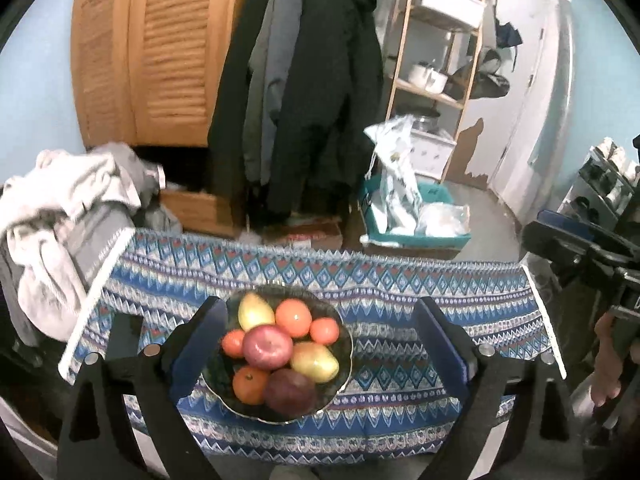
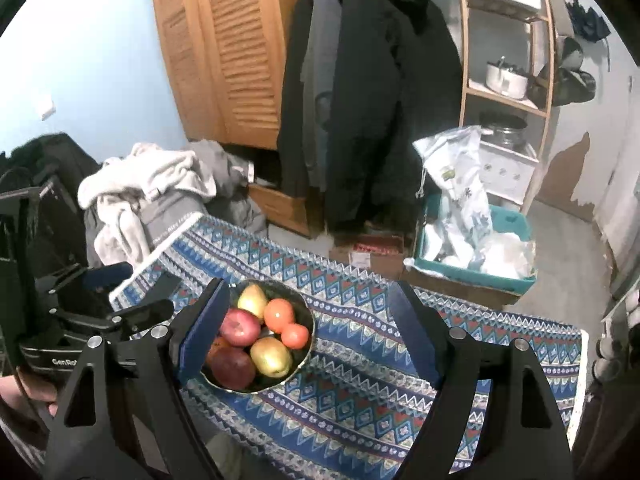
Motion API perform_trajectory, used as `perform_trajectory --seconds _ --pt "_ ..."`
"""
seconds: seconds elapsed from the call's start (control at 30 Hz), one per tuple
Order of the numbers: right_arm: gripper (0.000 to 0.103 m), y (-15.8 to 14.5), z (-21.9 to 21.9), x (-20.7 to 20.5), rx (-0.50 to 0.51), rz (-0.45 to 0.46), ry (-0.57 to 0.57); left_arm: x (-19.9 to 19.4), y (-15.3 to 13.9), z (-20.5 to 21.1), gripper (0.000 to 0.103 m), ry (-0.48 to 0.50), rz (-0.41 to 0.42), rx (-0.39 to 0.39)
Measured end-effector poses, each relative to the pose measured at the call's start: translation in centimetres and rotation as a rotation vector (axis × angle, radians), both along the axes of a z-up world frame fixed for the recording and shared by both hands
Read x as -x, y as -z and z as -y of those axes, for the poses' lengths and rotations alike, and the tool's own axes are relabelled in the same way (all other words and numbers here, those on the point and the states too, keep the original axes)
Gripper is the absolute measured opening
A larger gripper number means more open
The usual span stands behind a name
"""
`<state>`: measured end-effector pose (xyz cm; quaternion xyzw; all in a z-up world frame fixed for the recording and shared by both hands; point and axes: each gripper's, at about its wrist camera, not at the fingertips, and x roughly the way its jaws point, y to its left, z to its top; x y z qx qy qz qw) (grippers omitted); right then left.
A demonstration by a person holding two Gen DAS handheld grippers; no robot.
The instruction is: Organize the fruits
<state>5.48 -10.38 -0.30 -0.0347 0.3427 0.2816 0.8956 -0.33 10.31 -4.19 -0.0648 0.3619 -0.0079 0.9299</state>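
A dark glass bowl (image 1: 347, 364) stands on the blue patterned tablecloth (image 1: 400, 320). It holds a red apple (image 1: 267, 346), a darker red apple (image 1: 290, 394), two yellow pears (image 1: 255, 312), an orange (image 1: 293, 317) and smaller orange-red fruits (image 1: 324, 331). My left gripper (image 1: 320, 308) hangs open above the bowl, nothing between its fingers. In the right wrist view the same bowl (image 2: 301, 364) sits low left, and my right gripper (image 2: 308, 286) is open and empty above the cloth; its left finger (image 2: 200, 332) hides part of the bowl. Each gripper shows at the edge of the other's view.
A heap of pale clothes (image 1: 68, 208) lies off the table's left end. Behind stand a louvred wooden wardrobe (image 1: 160, 52), hanging dark coats (image 1: 316, 92), a wooden shelf unit (image 1: 436, 40) and a teal bin with plastic bags (image 1: 408, 216). A hand (image 1: 608, 360) holds the right gripper's grip.
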Motion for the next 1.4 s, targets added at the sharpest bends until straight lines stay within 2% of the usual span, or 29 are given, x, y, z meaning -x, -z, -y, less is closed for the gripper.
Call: perform_trajectory --seconds 0.27,0.53,0.83,1.4 --pt "0.082 -2.0 2.0 1.5 -0.014 0.065 0.032 0.7 -2.5 1.1 0.1 0.03 0.06 -0.008" --pt "0.082 -2.0 3.0 2.1 0.028 0.107 0.073 1.5 -3.7 2.3 0.103 0.033 0.119 -0.038" --pt "0.082 -1.5 4.2 2.2 0.043 0.109 0.104 2.0 -4.8 3.1 0.103 0.043 0.145 -0.034" --pt "0.082 -2.1 5.1 2.6 0.042 0.121 0.123 2.4 -5.1 3.6 0.103 0.03 0.16 -0.052"
